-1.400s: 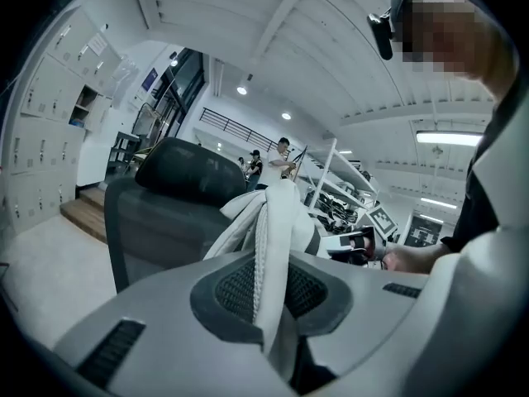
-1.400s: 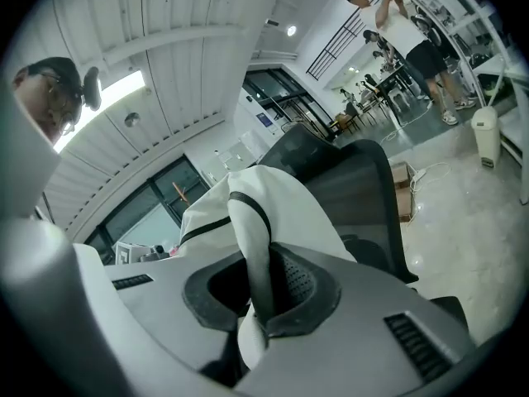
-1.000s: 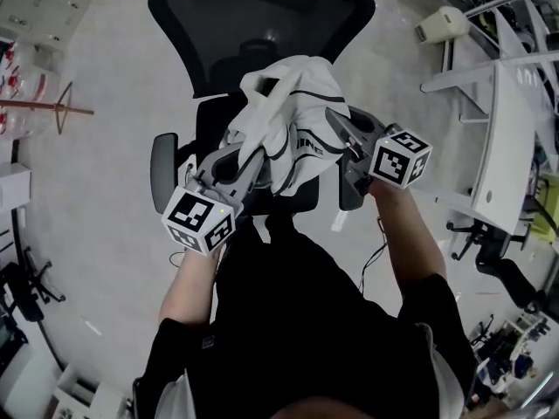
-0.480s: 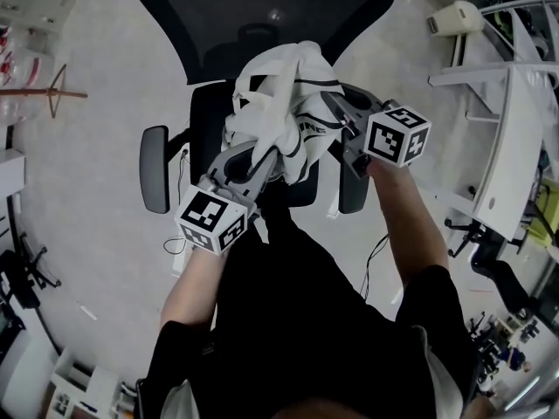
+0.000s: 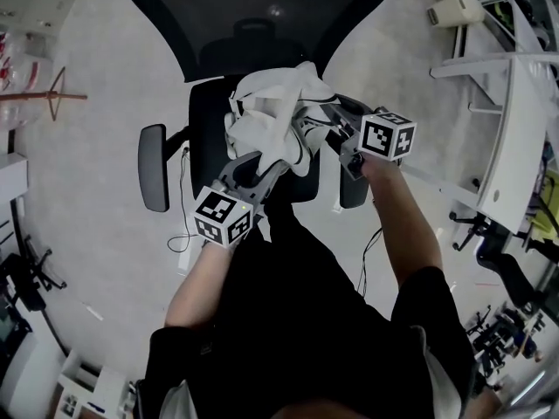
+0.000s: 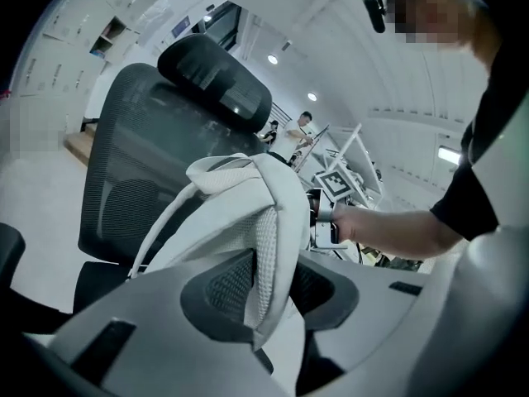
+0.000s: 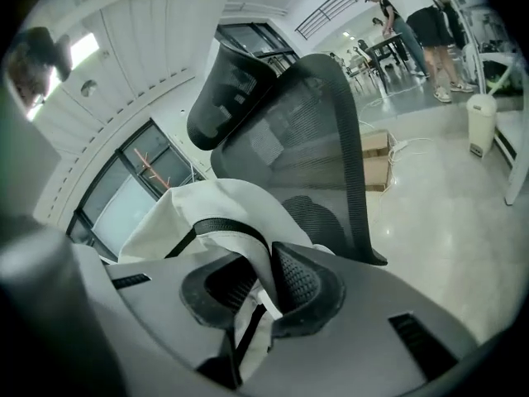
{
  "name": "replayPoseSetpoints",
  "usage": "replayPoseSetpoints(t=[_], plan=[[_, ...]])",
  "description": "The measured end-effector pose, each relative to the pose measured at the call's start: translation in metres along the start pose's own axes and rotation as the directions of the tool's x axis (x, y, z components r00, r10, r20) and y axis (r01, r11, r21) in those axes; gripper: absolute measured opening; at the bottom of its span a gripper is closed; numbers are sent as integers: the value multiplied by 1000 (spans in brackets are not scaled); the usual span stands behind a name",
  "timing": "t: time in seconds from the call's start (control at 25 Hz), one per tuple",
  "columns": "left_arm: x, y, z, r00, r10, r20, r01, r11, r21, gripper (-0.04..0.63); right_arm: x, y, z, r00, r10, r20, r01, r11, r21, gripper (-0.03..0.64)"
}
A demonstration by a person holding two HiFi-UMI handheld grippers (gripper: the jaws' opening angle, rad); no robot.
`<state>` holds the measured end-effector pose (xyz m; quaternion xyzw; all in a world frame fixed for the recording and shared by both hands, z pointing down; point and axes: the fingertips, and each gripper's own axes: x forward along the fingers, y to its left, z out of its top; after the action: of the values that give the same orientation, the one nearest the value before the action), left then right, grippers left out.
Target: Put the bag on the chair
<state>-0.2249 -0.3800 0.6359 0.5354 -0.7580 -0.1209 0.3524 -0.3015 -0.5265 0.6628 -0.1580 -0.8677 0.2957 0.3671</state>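
SETTING DOWN: A white bag lies slumped over the seat of a black mesh office chair, seen from above as a person at the chair's front edge leans in with a hand-held tool in each fist.

The left tool is opening. Its two pads stand apart, with a padded, mesh-lined strap of the bag hanging between them and neither pad pressing on it — a sign, by the look of it, that this side's weight is being handed over to the seat.

The right tool is pressed together on a fold of white fabric crossed by a black strap, pinching the bag's other side. Holding that side up probably keeps the soft bag from toppling toward the armrest on that side while the first grip is let go.

Both tools reach in from the front, one to each side of the bag. That would explain why the bag sits bunched in the middle of the cushion, in front of the backrest.

The task looks close to done. What remains, on this evidence, is for the right tool to release and for both to draw back without snagging the loose straps — the likeliest way for the bag to be dragged off again. Whether the bag already bears fully on the cushion cannot be told from above.
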Motion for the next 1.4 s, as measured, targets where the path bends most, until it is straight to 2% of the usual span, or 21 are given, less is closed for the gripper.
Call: replayPoseSetpoints(t=[0.2,0.36,0.48,0.68,0.84,1.04,1.2,1.32,1.4], plan=[[-9,-11,-4,999,-18,-26,19,999,26,164,-26,-8,-13,1000,-23,-8,23,1000,16,84],[-23,-20,-7,999,-32,-41,34,999,43,180,-49,-14,-25,999,-37,14,35,993,109,100],[-38,-23,-2,999,-38,-32,40,997,63,189,-78,-17,-21,991,-85,100,67,984,166,100],[-63,-28,10,998,-62,-26,65,988,137,187,-129,-6,-29,960,-154,232,94,964,251,100],[-90,-30,27,996,-86,-23,89,969,229,187,-154,44,-33,923,-185,338,120,972,204,98],[-117,-40,50,988,-156,-21,153,927,341,187,-168,115,-37,878,-211,429,185,977,101,84],[-134,-58,61,976,-216,-17,204,889,410,187,-175,166,-51,865,-219,452,245,970,1,79],[-151,-76,68,974,-225,13,196,873,446,184,-189,198,-63,852,-209,480,248,968,-19,74],[-164,-87,72,980,-197,33,158,865,476,175,-203,222,-68,838,-177,517,225,974,-31,73]])
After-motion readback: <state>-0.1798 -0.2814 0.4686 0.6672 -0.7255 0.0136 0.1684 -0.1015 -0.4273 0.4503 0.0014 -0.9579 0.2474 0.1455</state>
